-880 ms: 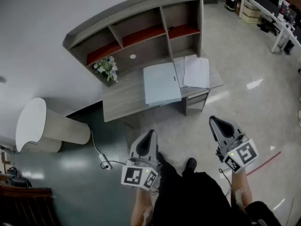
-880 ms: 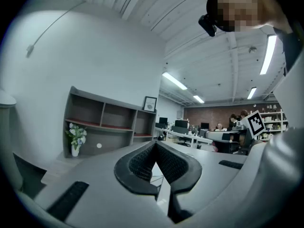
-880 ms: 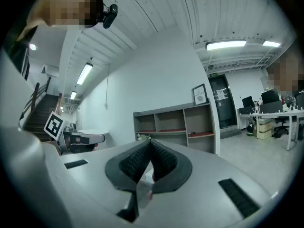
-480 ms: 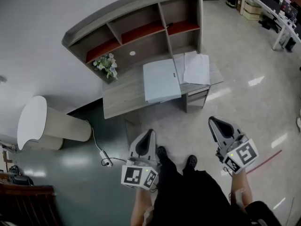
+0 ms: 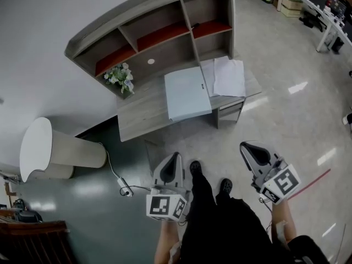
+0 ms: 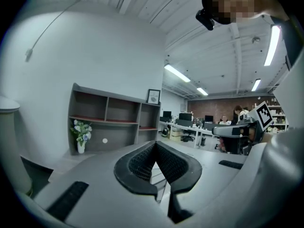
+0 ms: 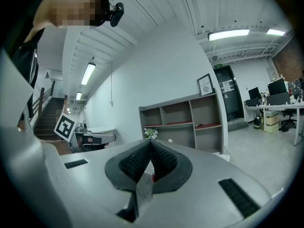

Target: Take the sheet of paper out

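I am standing well back from the grey worktop [image 5: 140, 114], which carries a curved shelf unit [image 5: 124, 12] along its far side. The unit's upper compartments have red floors; the right one holds a small dark object [image 5: 195, 26] that I cannot identify. The wide lower bay holds a vase of flowers [image 5: 120, 78] at its left end.

A pale blue folder [image 5: 188, 93] lies flat and closed on the worktop, so its contents are hidden from me. The loose sheets of paper [image 5: 228, 77] lie on the worktop just right of the folder, meeting its right edge.

My left claw [image 5: 175, 157] and right claw [image 5: 246, 147] hang over the floor, well apart from the worktop. In the gripper views, the left claw [image 6: 155, 148] and the right claw [image 7: 150, 146] are both clenched tip to tip with nothing between them.
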`<action>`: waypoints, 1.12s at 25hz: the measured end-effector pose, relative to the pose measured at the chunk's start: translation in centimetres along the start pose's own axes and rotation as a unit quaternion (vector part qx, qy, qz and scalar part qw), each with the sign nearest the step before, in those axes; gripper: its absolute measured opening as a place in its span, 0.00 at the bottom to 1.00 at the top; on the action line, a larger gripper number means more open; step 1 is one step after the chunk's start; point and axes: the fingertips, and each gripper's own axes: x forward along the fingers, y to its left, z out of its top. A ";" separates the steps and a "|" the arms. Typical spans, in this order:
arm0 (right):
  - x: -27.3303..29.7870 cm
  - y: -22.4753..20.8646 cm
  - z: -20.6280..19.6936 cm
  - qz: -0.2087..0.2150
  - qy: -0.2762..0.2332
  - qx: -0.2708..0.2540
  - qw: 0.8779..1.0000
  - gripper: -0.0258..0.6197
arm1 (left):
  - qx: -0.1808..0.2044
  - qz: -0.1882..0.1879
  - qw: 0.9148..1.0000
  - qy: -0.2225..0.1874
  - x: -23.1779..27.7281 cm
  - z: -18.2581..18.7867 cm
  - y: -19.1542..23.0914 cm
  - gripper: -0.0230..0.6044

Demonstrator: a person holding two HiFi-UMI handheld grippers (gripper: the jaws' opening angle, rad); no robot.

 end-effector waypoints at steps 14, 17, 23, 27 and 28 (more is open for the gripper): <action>9.1 -3.4 1.5 -0.067 0.011 -0.008 0.998 0.06 | 0.042 -0.042 0.998 0.022 8.0 -0.2 7.2 0.06; 11.5 -3.9 2.2 -0.080 0.010 -0.009 0.997 0.06 | 0.051 -0.056 0.997 0.026 9.9 -0.1 9.2 0.06; 15.5 -4.2 1.9 -0.111 0.020 -0.011 0.994 0.06 | 0.065 -0.089 0.993 0.039 13.3 -1.4 12.6 0.06; 17.3 -4.3 1.1 -0.138 0.029 -0.007 0.990 0.06 | 0.072 -0.124 0.988 0.053 15.3 -2.8 13.8 0.06; 17.6 -4.4 0.8 -0.146 0.031 -0.005 0.989 0.06 | 0.074 -0.132 0.987 0.055 15.9 -3.1 14.0 0.06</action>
